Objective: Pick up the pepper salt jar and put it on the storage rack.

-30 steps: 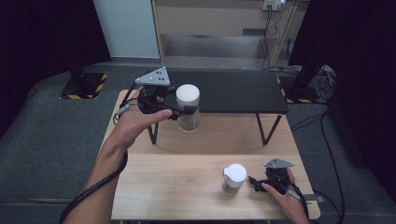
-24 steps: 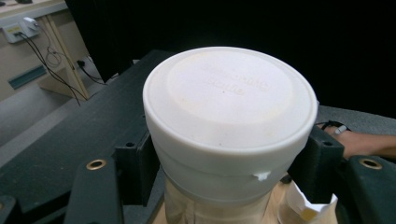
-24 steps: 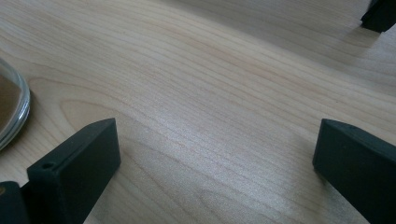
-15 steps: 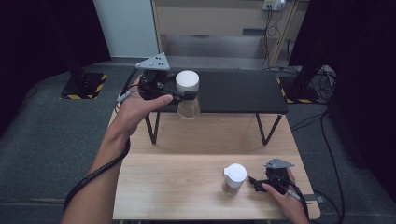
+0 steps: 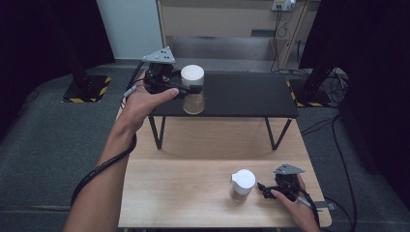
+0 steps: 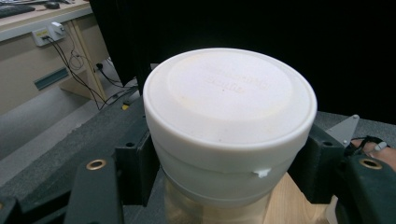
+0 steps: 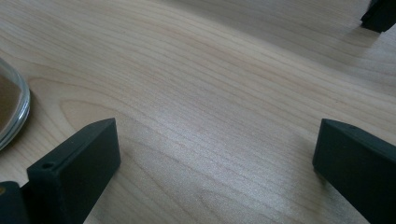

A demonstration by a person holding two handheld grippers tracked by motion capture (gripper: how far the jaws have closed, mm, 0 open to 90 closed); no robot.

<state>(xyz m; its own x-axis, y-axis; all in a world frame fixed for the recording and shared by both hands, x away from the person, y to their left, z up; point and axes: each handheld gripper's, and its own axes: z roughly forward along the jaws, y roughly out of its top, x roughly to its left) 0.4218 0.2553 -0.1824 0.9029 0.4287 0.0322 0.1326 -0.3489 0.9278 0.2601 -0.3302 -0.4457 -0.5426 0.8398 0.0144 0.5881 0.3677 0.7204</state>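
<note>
Close to the person, on the pale wooden table (image 5: 193, 193), stands a small clear glass jar with a round white lid (image 5: 242, 183). Just beside it sits the right gripper (image 5: 263, 187), low on the wood. Its two black jaws are spread wide, with nothing between them but bare table, and in the right gripper view the jar's glass edge (image 7: 11, 112) peeks in at the side. So this jar is not picked up yet, and I think that job is left to do. Farther away, the left gripper (image 5: 186, 89) is squeezed tight around a second clear glass jar with a white lid (image 5: 193, 89). In the left gripper view the black jaws press on both sides of the jar just under its white lid (image 6: 229, 98). This second jar has something brown in the bottom, and it is held upright over the near edge of the long black shelf (image 5: 241, 96) that stands on thin legs at the back of the table. I cannot tell if its bottom touches the shelf. It looks like this jar is about to be put down there, with the letting go yet to come.
</note>
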